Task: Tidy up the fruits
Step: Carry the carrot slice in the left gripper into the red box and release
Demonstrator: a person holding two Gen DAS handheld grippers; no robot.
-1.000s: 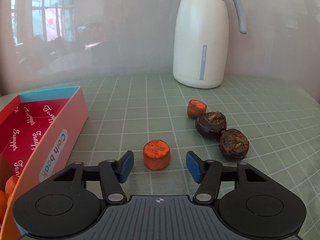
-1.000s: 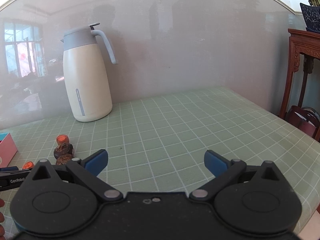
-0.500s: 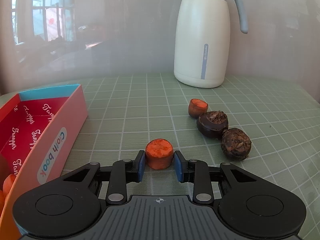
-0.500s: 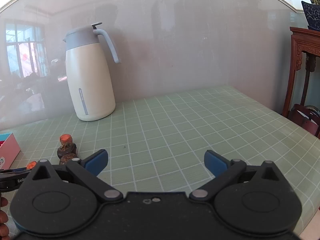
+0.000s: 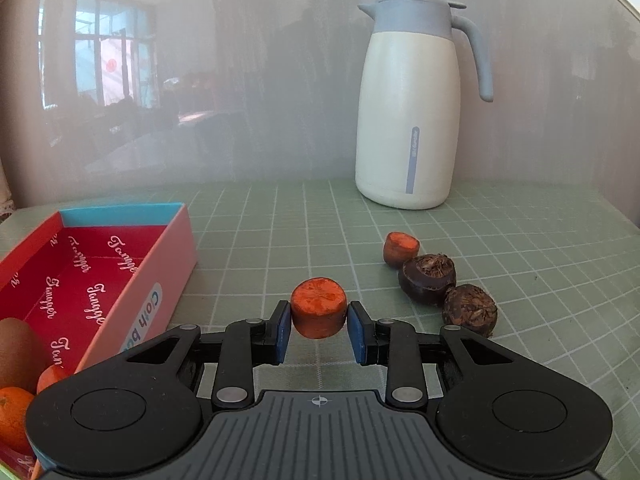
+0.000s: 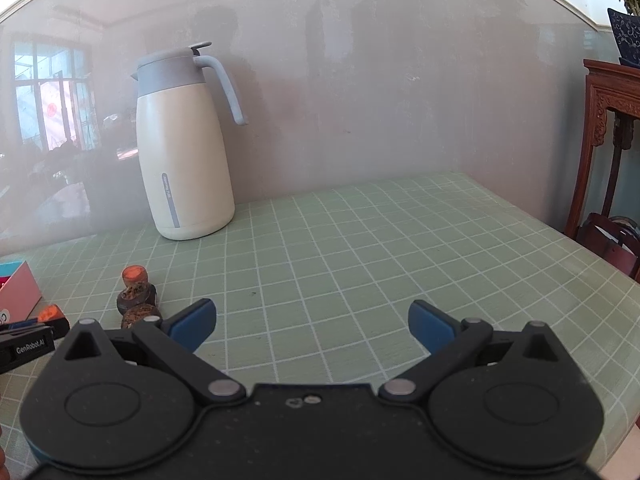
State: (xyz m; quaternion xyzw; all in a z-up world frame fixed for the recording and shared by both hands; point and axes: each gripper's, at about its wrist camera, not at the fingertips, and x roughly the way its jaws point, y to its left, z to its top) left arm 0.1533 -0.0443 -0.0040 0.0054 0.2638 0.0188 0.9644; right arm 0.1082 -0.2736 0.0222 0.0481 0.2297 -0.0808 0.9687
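The left tool (image 5: 319, 326), whose pads stood apart around the orange carrot chunk (image 5: 319, 313) a second ago, now clamps it, lifted just off the green tabletop (image 5: 520, 248) beside the red box (image 5: 176, 264); the right tool (image 6: 312, 320) stays open, holding nothing

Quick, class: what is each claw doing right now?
Left claw: closed on the round orange carrot chunk.
Right claw: open, holding nothing.
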